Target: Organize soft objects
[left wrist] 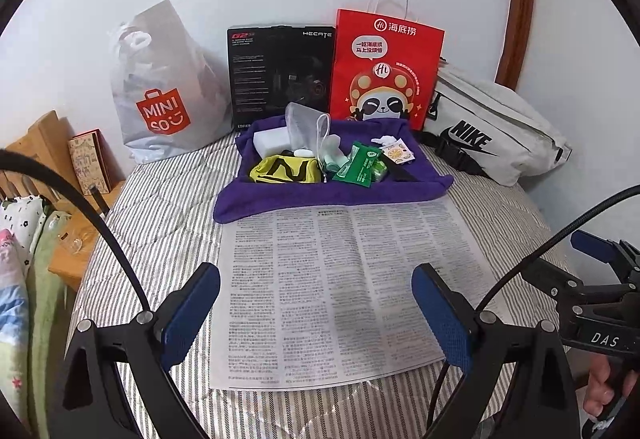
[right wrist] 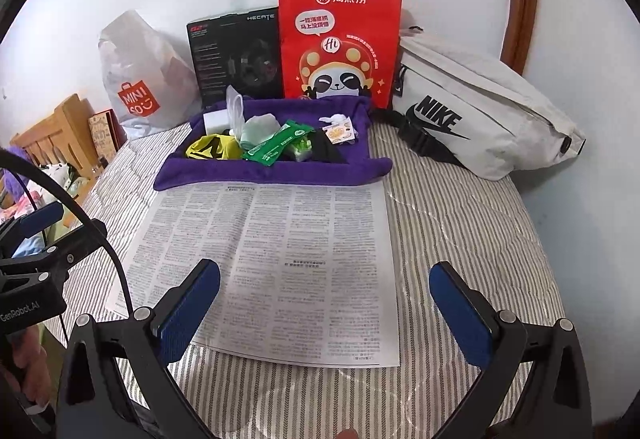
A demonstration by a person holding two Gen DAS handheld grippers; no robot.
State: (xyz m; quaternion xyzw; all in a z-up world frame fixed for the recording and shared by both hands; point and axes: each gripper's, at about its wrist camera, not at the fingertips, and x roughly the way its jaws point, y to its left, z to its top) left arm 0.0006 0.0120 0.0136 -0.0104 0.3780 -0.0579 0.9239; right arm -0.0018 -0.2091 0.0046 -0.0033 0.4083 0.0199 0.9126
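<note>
Straight ahead past the newspaper (left wrist: 344, 291), the pile of soft stuff sits on the purple cloth (left wrist: 332, 191), out of reach of both grippers.

Both tools hover low over the near end of the striped bed (right wrist: 472, 223), jaws wide apart and holding nothing. The left gripper (left wrist: 316, 313) looks lined up almost dead-on with the pile, while the right gripper (right wrist: 324, 313) sees it a bit off to its left, so I'd guess either could go, with the left having the straighter shot. The pile's long axis runs side to side: yellow pouch (left wrist: 286, 170) on the left end, green packet (left wrist: 358, 167) in the middle, little orange-print sachet (left wrist: 398, 153) toward the right.
</note>
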